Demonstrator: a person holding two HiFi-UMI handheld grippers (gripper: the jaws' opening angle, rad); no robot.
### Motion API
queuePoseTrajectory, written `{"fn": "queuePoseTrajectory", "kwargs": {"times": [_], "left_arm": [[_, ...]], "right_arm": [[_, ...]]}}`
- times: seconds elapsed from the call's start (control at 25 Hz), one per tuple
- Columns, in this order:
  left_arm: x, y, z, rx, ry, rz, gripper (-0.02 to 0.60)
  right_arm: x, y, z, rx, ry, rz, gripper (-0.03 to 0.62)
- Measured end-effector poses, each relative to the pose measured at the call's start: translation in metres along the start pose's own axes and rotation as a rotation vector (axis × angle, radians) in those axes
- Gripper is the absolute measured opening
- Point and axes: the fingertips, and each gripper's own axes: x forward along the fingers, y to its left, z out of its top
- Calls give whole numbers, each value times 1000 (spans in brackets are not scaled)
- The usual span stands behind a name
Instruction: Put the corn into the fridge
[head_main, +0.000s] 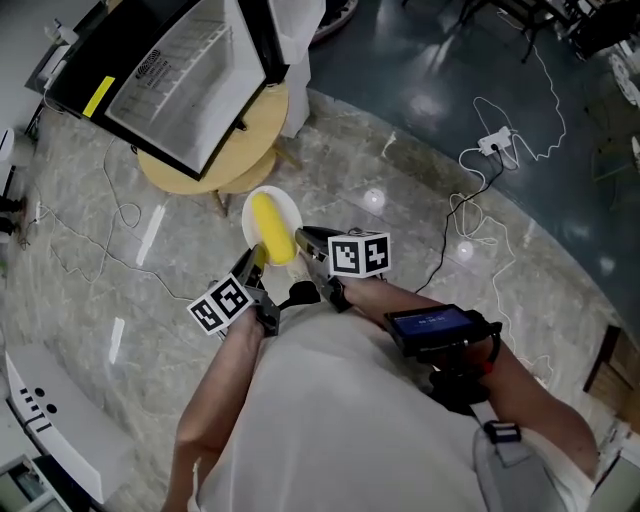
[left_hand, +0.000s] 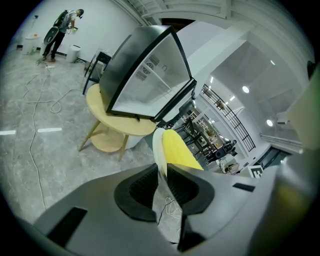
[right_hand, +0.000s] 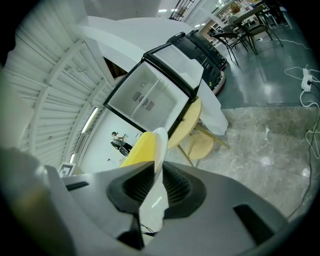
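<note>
two grips at once on one white plate (head_main: 283, 204): clamping its near-left rim with the left gripper (head_main: 256, 258) and its near-right rim with the right gripper (head_main: 306, 243), jaws on each side drawn almost together with only the thin rim between the ribbed pads. carrying the yellow corn (head_main: 272, 240) lengthwise on that plate, up in the air over the marbled floor (head_main: 400, 200), just ahead of the body and not yet inside anything.

looking along the left gripper (left_hand: 163, 174): showing the plate (left_hand: 157, 145) edge-on, rising straight out of the pinch, with the corn (left_hand: 178, 150) lying against its right face. looking along the right gripper (right_hand: 155, 176): showing the same plate (right_hand: 160, 141) edge-on again, with the corn (right_hand: 139, 150) on its left face.

facing the small fridge (head_main: 190, 70), door swung wide open, white inside, standing on a round wooden table (head_main: 172, 172) just beyond the plate. showing that fridge (left_hand: 150, 80) and table (left_hand: 116, 124) above the jaws from the left side, and the fridge (right_hand: 155, 95) and table (right_hand: 188, 125) likewise from the right.

wearing a small screen device (head_main: 432, 324) strapped on the right forearm. passing a white cable and power strip (head_main: 494, 144) on the darker floor, well off to the right. catching a distant person (left_hand: 62, 30) across the room.
</note>
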Motion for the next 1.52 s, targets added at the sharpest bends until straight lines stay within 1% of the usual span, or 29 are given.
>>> {"fn": "queuePoseTrajectory", "kwargs": {"times": [0.24,0.52,0.68,0.84,0.96,1.2,1.52], "left_arm": [[6,-2,14,24,3,-7,61],[13,-7,31,52,9,-23,61],[33,-4,50,63,23,-31,61],[61,5,75,57,44,-38,61],[73,6,87,57,54,-45,61],[91,11,105,64,75,-53,61],[108,17,129,81,95,-75,61]], "right_arm": [[6,7,13,13,-29,22,49],[9,4,28,0,-46,-5,49],[25,-1,47,14,-59,-3,49],[50,-14,71,29,-61,-30,49],[58,-17,85,35,-70,-35,49],[74,-19,103,59,-91,-27,49],[92,-26,120,71,-111,-69,49]]}}
